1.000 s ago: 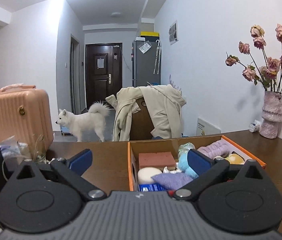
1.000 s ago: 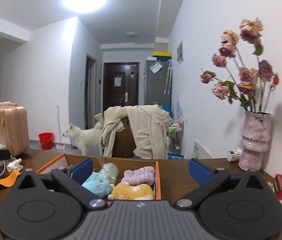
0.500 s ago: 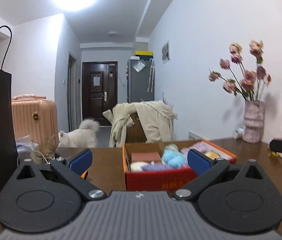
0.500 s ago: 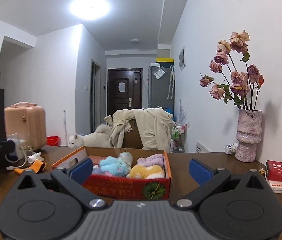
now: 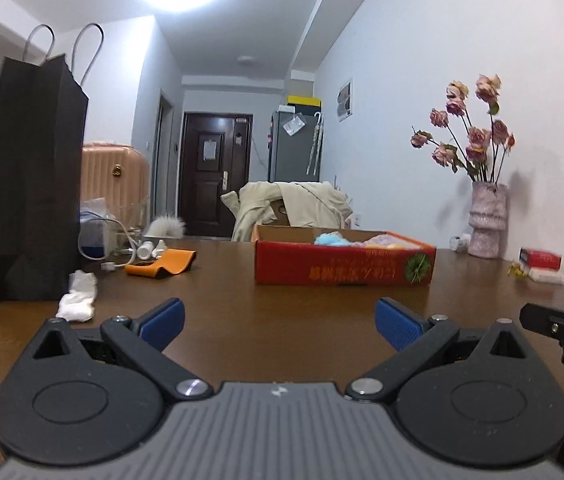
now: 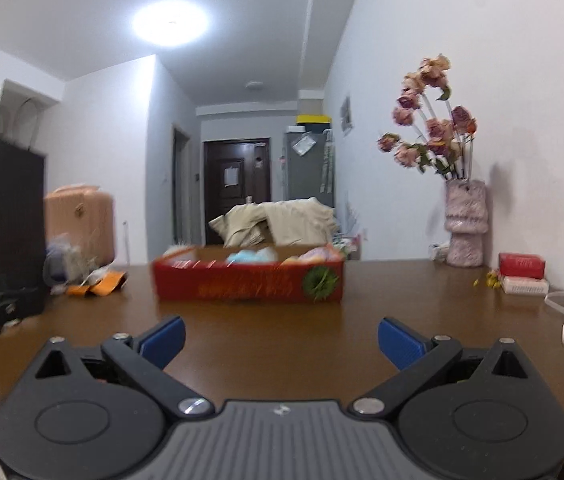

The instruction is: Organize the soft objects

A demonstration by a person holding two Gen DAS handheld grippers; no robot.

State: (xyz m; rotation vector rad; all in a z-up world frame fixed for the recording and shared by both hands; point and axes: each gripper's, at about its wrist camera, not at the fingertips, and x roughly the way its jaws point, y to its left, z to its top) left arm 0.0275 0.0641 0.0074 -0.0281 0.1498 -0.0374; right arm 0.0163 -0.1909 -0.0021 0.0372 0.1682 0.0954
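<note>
Both claws have drawn back from the red box [image 5: 344, 266], which earlier sat right under their fingers. The left claw [image 5: 280, 322] gapes wide, empty, low over the desk [image 5: 282, 304]; the box of soft toys [image 5: 332, 239] lies well ahead. The right claw [image 6: 281, 340] gapes too, empty, box ahead-left.

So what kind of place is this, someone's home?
Most likely a lived-in flat: a brown dining table facing a hallway with a dark front door, a pink suitcase, a vase of dried roses, and a coat over a chair.
</note>
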